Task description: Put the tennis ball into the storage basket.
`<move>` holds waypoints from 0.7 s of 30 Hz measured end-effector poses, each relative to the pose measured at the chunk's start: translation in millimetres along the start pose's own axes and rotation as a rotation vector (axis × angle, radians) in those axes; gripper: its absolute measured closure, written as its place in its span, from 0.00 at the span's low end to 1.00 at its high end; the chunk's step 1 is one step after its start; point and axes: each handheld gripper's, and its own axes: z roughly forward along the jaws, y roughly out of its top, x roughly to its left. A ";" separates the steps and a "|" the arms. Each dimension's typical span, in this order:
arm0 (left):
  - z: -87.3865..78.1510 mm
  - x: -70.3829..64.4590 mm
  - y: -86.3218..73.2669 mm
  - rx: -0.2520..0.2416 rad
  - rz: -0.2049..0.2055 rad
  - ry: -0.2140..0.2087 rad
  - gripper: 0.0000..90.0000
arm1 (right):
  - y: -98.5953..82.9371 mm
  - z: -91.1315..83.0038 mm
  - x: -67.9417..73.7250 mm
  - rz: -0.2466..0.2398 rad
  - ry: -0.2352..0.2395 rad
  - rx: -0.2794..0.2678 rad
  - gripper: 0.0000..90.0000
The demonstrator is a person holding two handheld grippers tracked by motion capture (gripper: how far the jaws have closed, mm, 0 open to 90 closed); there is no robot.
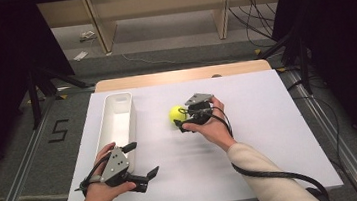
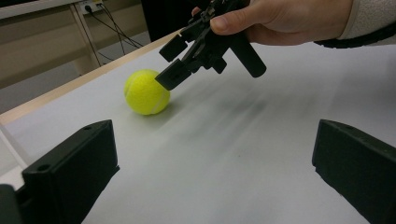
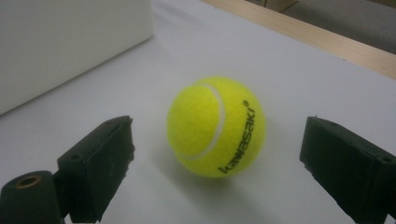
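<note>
Right claw (image 1: 182, 119) is wide open around the ball (image 1: 177, 113), not touching; left claw (image 1: 142, 160) open too, holding nothing.

Ball print: "kawasaki" with ® mark, black lettering on yellow tennis ball (image 3: 216, 127), running up its right side in right gripper view.
Floor mark: "5", dark figure on grey floor (image 1: 5, 149) left of table, high view.

Table (image 1: 270, 136), white-topped, centre frame: long white bin (image 1: 116, 118) at left of centre; yellow tennis ball (image 1: 177, 113) at middle, well apart
</note>
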 end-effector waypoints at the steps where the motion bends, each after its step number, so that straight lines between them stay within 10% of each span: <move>1: 0.1 -0.5 0.1 -0.001 -0.005 -0.002 0.00 | 0.4 1.8 0.5 0.000 0.003 0.002 0.11; 21: 0.2 -0.5 -0.1 0.002 -0.001 -0.004 0.00 | 7.7 33.1 3.4 0.018 -0.005 0.032 0.08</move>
